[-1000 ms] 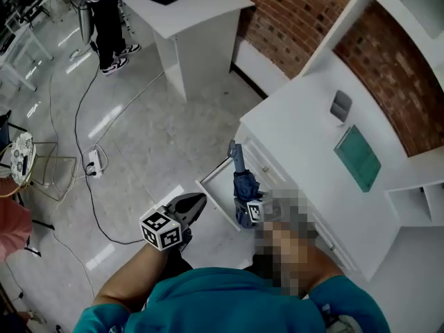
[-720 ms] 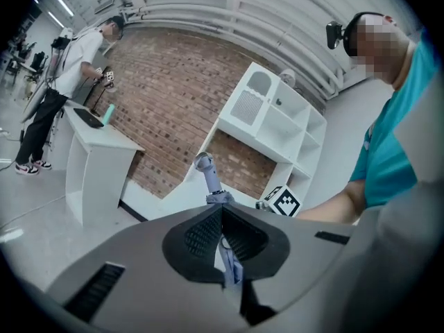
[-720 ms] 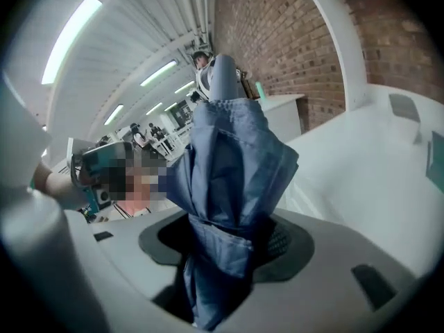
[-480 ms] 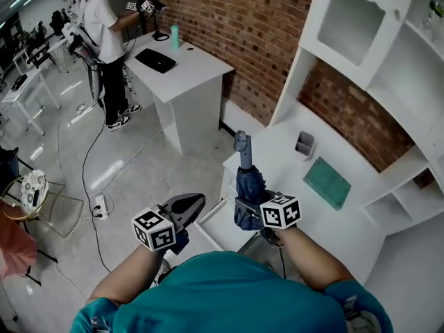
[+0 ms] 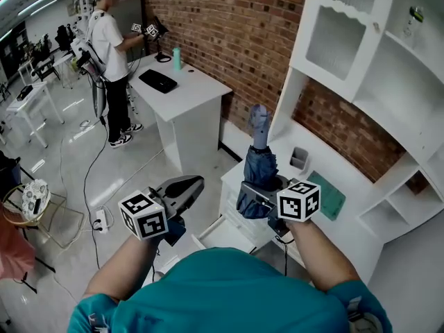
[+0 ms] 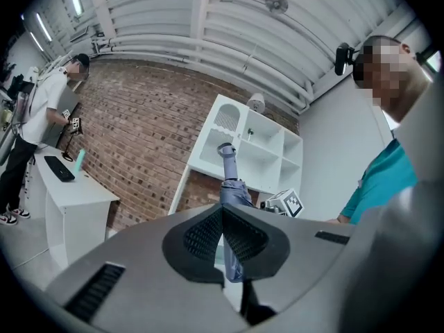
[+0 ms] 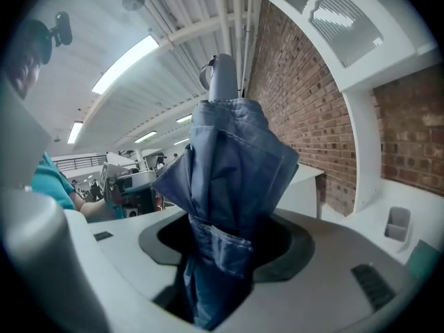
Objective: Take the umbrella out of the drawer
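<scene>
A folded blue umbrella (image 5: 258, 175) stands upright in the head view, its grey handle (image 5: 259, 122) on top. My right gripper (image 5: 267, 201) is shut on its lower part and holds it above the white cabinet's counter (image 5: 350, 217). In the right gripper view the umbrella (image 7: 229, 165) fills the space between the jaws of the right gripper (image 7: 222, 248). The open white drawer (image 5: 220, 233) lies below, partly hidden by my body. My left gripper (image 5: 189, 186) hangs to the left, shut and holding nothing. In the left gripper view the umbrella (image 6: 232, 186) shows beyond the closed left gripper (image 6: 223, 238).
A teal mat (image 5: 327, 196) and a small grey cup (image 5: 300, 159) sit on the counter under white shelves (image 5: 388, 61). A white desk (image 5: 182, 89) stands by the brick wall, with a person (image 5: 111, 47) beside it. Cables and a power strip (image 5: 104, 220) lie on the floor.
Both grippers have risen. The umbrella has come up out of the drawer and now stands above counter height. The head view has tilted upward toward the wall.
</scene>
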Demonstrator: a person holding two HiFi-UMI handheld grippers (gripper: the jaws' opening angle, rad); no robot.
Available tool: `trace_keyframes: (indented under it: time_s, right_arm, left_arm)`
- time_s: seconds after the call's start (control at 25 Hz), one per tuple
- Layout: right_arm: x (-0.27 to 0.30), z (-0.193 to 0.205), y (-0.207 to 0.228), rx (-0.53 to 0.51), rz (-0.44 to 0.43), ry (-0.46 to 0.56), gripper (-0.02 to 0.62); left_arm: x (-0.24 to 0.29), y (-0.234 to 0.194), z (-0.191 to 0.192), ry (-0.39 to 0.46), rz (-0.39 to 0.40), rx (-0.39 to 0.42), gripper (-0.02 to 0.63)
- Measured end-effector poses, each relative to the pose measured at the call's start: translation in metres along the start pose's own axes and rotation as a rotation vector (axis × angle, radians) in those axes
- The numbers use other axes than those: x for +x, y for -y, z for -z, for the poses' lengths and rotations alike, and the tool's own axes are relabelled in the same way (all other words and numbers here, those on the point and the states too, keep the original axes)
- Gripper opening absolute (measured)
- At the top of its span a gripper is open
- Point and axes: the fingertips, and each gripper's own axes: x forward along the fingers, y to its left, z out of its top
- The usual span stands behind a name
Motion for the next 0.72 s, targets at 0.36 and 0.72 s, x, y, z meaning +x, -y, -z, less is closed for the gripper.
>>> trace_keyframes:
  time_s: [0.36, 0.72]
  right_arm:
    - [-0.023, -0.074, -0.014, -0.074, 0.001, 0.107, 0.253]
    - [-0.038, -0.107, -0.018, -0.108, 0.018, 0.152, 0.255]
  left_arm:
    - [-0.003, 0.016, -0.058, 0.062, 0.038, 0.047, 0.014]
    - [0.006, 0.026, -0.076, 0.072, 0.057, 0.042, 0.014]
